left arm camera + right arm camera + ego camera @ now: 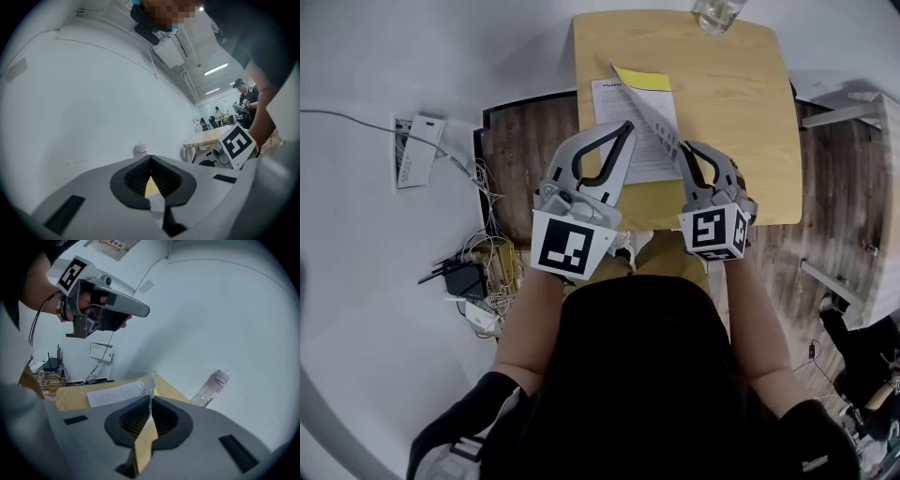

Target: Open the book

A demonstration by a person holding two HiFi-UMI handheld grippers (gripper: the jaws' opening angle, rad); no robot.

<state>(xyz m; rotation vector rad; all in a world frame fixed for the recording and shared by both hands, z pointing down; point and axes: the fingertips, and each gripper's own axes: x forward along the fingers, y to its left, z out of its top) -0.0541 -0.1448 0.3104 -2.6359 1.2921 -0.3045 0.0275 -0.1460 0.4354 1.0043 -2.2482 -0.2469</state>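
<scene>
The book lies on the wooden table, open to a white printed page, with a yellow leaf behind. One sheet stands up edge-on from the book. My right gripper is shut on that sheet; in the right gripper view its tan lower edge is pinched between the pads. My left gripper hovers shut above the open page with nothing held. The book shows through the hollow of its jaws. It hangs high at the left in the right gripper view.
A clear plastic bottle stands at the table's far edge, also the bottle beyond my right jaws. Cables and a router lie on the floor left of the table. A white wall lies beyond the table.
</scene>
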